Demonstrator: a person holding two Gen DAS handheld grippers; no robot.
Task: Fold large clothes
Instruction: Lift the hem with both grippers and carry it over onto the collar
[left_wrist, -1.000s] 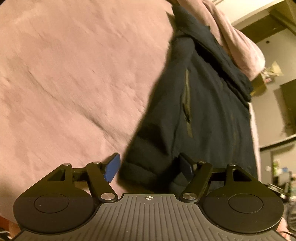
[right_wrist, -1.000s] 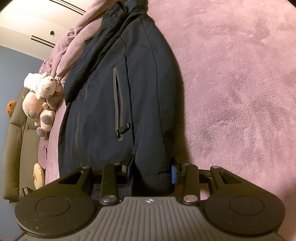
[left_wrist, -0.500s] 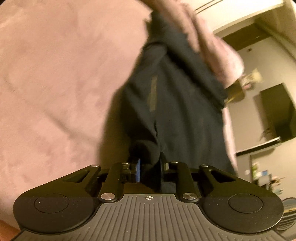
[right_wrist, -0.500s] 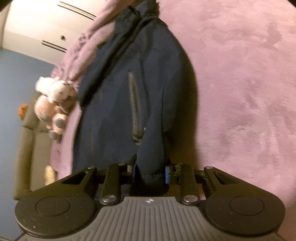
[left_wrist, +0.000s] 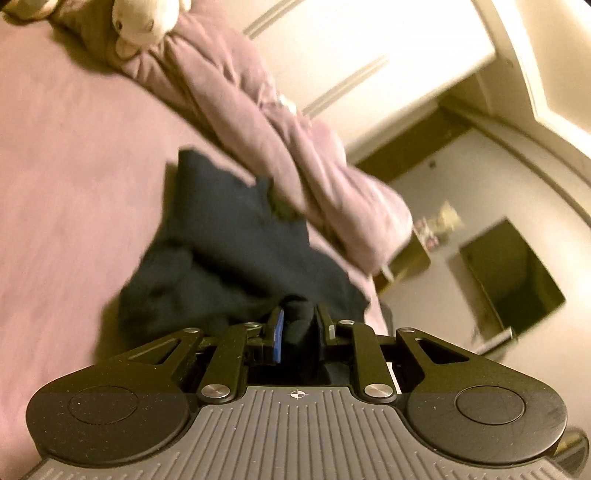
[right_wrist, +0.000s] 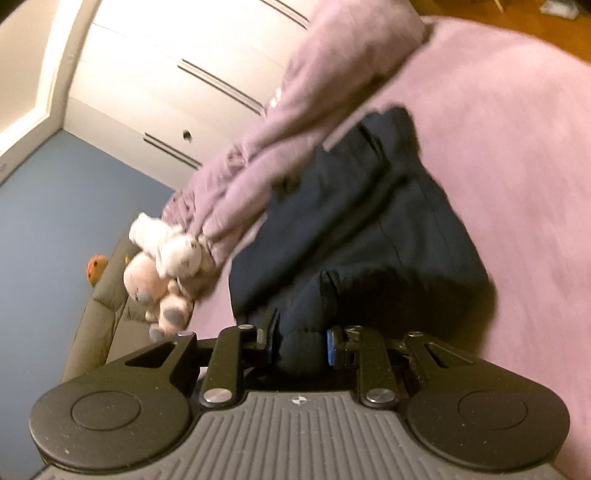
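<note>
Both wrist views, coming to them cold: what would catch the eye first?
The dark navy jacket dominates, lying on the pink bedspread with its near hem pinched in both the left gripper and the right gripper. Beyond it a bunched pink duvet runs along the bed's far edge. Plush toys sit at the duvet's end in the right wrist view.

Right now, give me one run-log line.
left gripper: shut on jacket hem | right gripper: shut on jacket hem | hem raised off pink bed cover
</note>
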